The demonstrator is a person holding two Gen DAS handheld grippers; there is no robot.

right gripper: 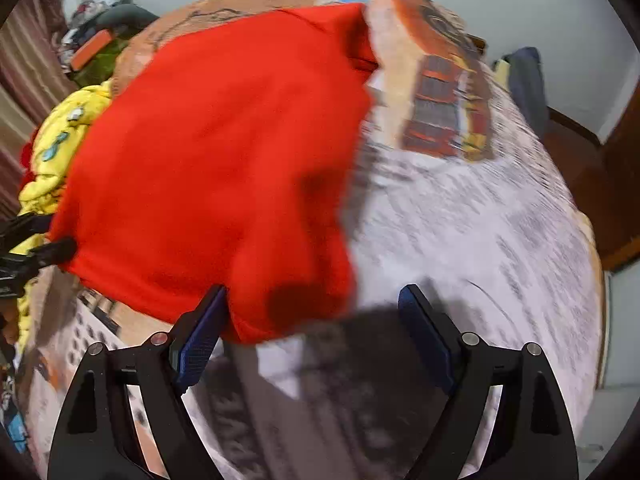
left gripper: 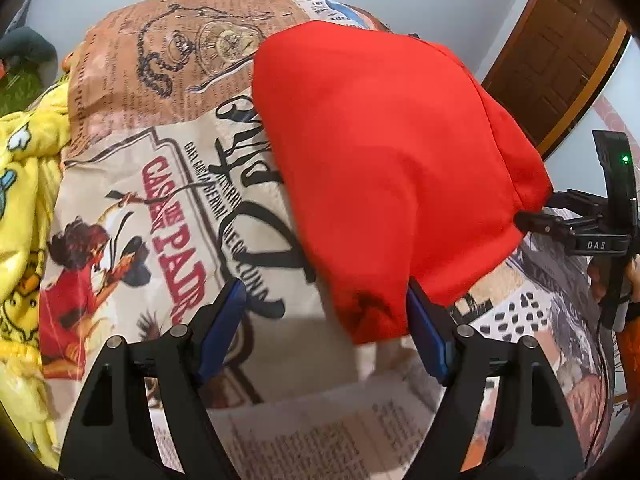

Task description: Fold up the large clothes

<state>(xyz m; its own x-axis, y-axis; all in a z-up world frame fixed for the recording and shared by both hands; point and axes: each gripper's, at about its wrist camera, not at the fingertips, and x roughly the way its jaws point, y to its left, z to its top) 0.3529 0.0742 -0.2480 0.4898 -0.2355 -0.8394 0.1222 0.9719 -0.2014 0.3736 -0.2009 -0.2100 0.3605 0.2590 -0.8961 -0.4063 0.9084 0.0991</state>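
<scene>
The red garment (left gripper: 392,168) lies spread on the printed bedspread (left gripper: 168,184), ahead of both pairs of fingers.

Left gripper (left gripper: 326,312): fingers spread wide, pinching nothing. The near corner of the red garment lies between the two blue pads (left gripper: 426,332), close against the right-hand one; no pad presses on it. Beyond the left finger the bedspread shows red lettering and a figure in red. Further left of that finger lies a yellow printed cloth (left gripper: 24,184).

Right gripper (right gripper: 314,322): fingers spread wide, pinching nothing. The garment's near edge lies just ahead of the left finger (right gripper: 200,340) and reaches partway across the gap; contact with that pad cannot be told because of blur. Ahead of the right finger only bedspread shows.

In the left wrist view the right gripper appears at the garment's far-right edge; the garment covers its fingertips.
</scene>
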